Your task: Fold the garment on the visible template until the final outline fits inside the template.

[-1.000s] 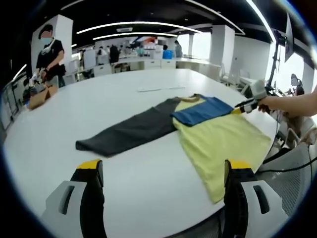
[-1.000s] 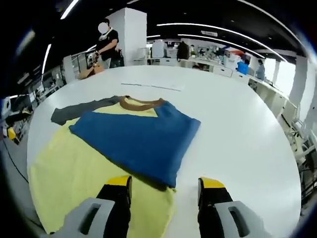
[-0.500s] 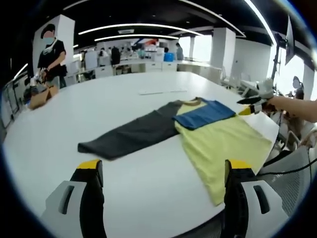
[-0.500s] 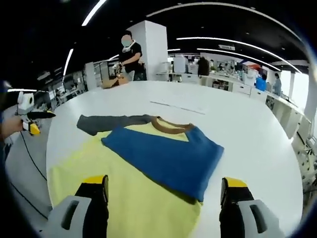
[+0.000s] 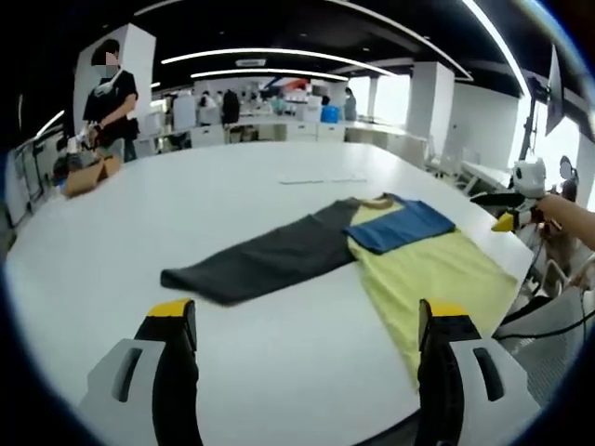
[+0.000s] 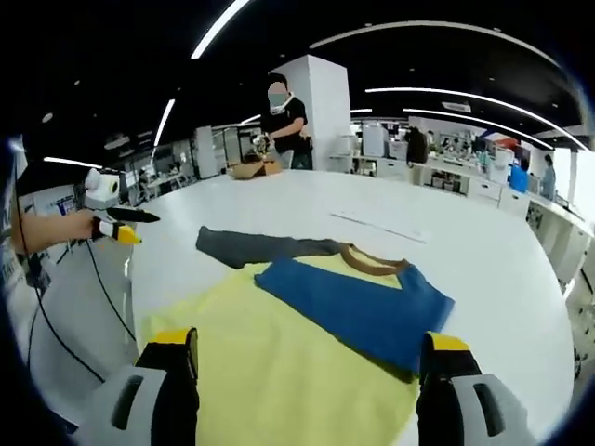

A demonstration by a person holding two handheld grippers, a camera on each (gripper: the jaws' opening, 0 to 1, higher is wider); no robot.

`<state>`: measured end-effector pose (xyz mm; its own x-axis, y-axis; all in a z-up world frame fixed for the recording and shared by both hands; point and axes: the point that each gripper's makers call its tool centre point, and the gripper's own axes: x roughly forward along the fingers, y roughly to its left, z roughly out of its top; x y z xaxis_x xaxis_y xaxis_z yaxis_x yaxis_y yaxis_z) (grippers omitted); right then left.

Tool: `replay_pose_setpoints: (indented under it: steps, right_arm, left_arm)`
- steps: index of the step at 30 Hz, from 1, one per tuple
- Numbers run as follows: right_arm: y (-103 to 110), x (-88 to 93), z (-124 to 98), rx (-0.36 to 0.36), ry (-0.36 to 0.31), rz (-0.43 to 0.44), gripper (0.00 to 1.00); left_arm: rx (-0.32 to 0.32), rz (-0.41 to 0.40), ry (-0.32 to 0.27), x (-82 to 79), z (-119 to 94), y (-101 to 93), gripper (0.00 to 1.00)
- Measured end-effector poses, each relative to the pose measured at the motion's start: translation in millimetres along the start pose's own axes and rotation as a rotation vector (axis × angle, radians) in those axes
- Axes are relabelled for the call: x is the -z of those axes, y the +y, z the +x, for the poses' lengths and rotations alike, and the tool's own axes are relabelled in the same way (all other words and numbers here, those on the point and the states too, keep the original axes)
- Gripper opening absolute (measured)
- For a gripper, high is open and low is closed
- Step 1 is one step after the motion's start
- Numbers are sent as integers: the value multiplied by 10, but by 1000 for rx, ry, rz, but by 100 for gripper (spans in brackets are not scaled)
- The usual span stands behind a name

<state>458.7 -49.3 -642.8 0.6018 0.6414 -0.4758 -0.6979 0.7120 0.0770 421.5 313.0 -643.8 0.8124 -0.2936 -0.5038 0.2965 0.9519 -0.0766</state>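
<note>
A long-sleeved shirt lies flat on the white table (image 5: 139,232). Its yellow body (image 5: 428,274) (image 6: 279,362) faces the near edge, and the brown collar (image 6: 372,260) points away. One blue sleeve (image 5: 400,223) (image 6: 358,311) is folded across the chest. The dark grey sleeve (image 5: 260,255) (image 6: 251,246) stretches straight out to the side. My left gripper (image 5: 309,311) is open above bare table, short of the grey sleeve, and is also seen at the far left (image 6: 116,223). My right gripper (image 6: 309,342) is open above the yellow hem, holding nothing, and appears off the table's right edge (image 5: 516,200).
A thin white strip (image 5: 311,180) (image 6: 376,226) lies on the table beyond the collar. A person (image 5: 110,93) (image 6: 284,121) stands at the far side beside a cardboard box (image 5: 88,175) (image 6: 246,169). Cables hang off the table edge (image 6: 93,307). Desks and pillars fill the background.
My right gripper opened wider and drew back from the blue sleeve, off past the table edge. The blue sleeve stays folded on the chest. The left view shifted slightly.
</note>
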Motion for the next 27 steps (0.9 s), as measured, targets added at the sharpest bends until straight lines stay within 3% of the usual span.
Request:
replay_pose_setpoints:
  steps: [10, 18, 27]
  right_arm:
    - [203, -48, -221, -30, -8, -50, 99]
    - [285, -77, -247, -25, -27, -43, 99]
    - [359, -177, -261, -34, -47, -58, 99]
  left_arm:
    - [-67, -55, -37, -66, 29, 313, 89]
    - [-166, -82, -86, -146, 42, 714, 80]
    - [-293, -82, -73, -98, 104, 1185, 72]
